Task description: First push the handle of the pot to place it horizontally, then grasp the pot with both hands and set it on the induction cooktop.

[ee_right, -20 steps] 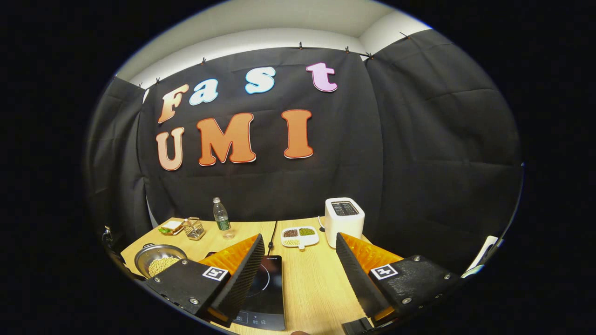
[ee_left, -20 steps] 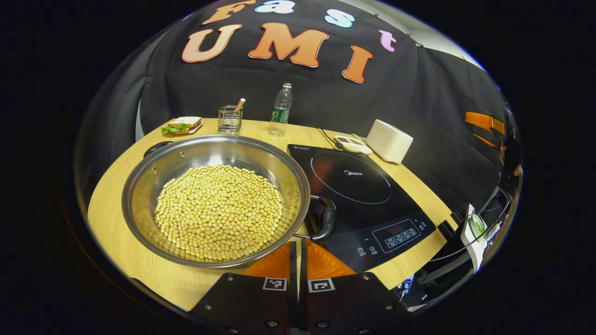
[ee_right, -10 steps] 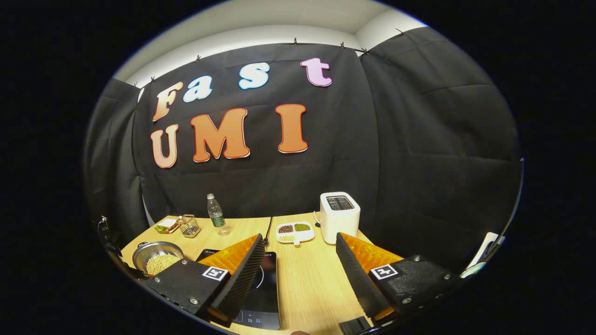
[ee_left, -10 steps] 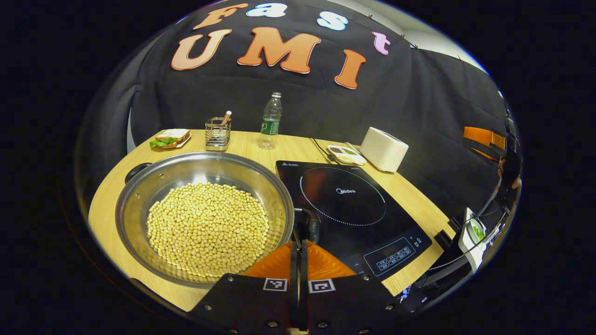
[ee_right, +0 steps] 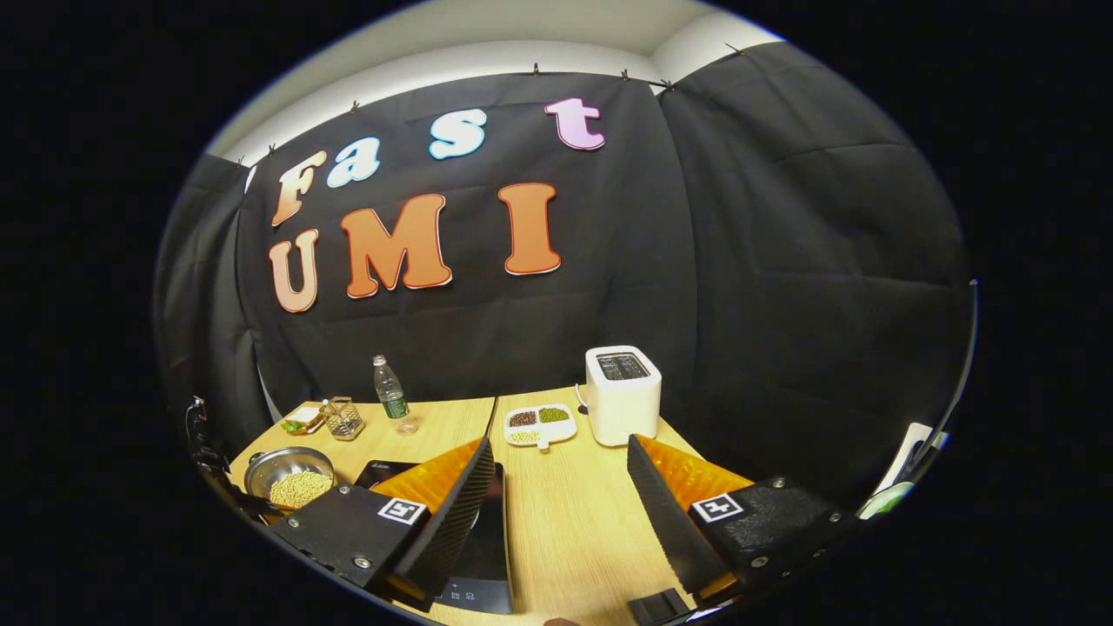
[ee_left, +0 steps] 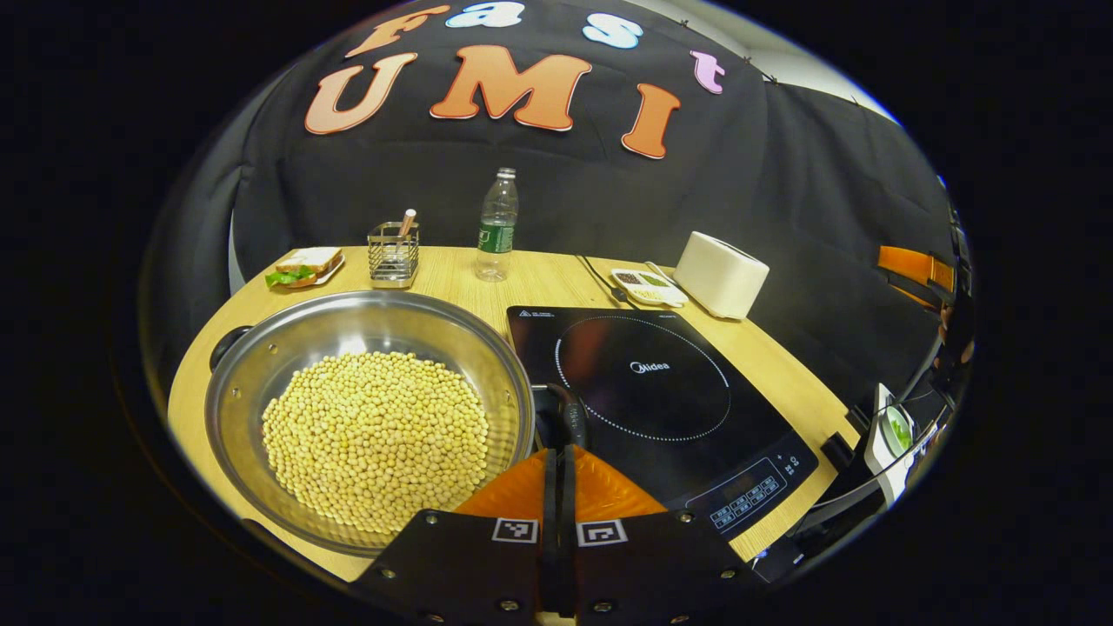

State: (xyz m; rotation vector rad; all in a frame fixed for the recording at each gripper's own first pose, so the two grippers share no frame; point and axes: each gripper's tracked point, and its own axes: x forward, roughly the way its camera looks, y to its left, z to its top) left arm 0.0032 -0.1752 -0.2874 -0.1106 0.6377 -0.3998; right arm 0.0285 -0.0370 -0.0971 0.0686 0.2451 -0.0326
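Note:
A steel pot (ee_left: 261, 365) full of yellow soybeans sits on the wooden table (ee_left: 452, 274), left of the black induction cooktop (ee_left: 643, 382). Its near black handle (ee_left: 563, 416) points toward the cooktop, and the far handle (ee_left: 228, 343) sticks out at the pot's back left. My left gripper (ee_left: 556, 454) is shut and empty, its orange fingers (ee_left: 513, 496) just short of the near handle. In the right gripper view my right gripper (ee_right: 558, 452) hangs open over the table, well away from the small, distant pot (ee_right: 289, 478) and beside the cooktop (ee_right: 483, 539).
Along the back of the table stand a sandwich plate (ee_left: 304, 265), a wire basket (ee_left: 393, 255), a water bottle (ee_left: 496, 226), a divided dish of beans (ee_left: 648, 287) and a white toaster (ee_left: 720, 274). The table's right edge drops off past the cooktop.
The left gripper closed in on the near handle and the pot turned a little, its far handle swinging left. The right gripper stayed open and drifted slightly.

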